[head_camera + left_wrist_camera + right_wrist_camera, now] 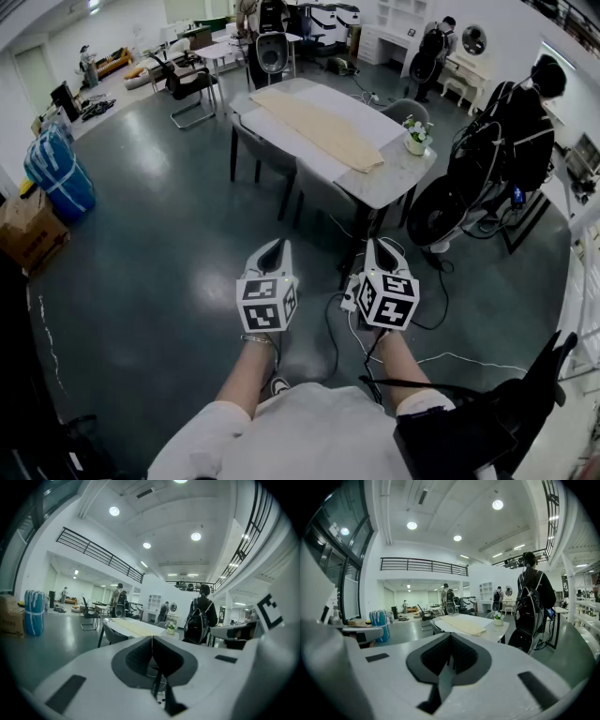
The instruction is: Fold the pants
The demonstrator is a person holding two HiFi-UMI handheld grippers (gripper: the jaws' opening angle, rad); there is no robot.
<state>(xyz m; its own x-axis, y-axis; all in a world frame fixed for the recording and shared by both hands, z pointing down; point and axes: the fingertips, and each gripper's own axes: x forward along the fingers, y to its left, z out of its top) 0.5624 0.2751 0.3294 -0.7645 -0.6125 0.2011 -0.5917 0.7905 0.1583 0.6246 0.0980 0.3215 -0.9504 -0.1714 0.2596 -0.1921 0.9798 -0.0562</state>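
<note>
- Left gripper [275,248]: jaws fully together, nothing between them. The left gripper view shows the pads meeting on one thin seam [152,641].
- Right gripper [382,251]: jaws also together and empty, with the pads meeting at centre in the right gripper view [450,644].
- Both grippers are side by side over the dark glossy floor [141,281], near the person and aimed at the far table.
- Marker cube on the left gripper [267,302] and marker cube on the right gripper [389,300]: black-and-white square code patterns only. No letters or brand can be read on them.
- Pants [319,127]: beige, laid flat and lengthwise on the table [403,187], over a paler strip of cloth. They are well apart from both grippers.
- The pants also show in the left gripper view [136,627] and the right gripper view [461,623].
- Table: white top on dark legs. A grey chair [262,150] is tucked in at its left side.
- Potted plant [415,138] in a white pot stands on the table's right corner, just beside the near end of the pants.
- A person with a black backpack [525,122] stands right of the table, back turned.
- Far left: a blue wrapped bundle [58,173] with a cardboard box [28,230] just beside it. Any print on either is too small to read.
- Cables [441,300] trail on the floor, right of the grippers.
</note>
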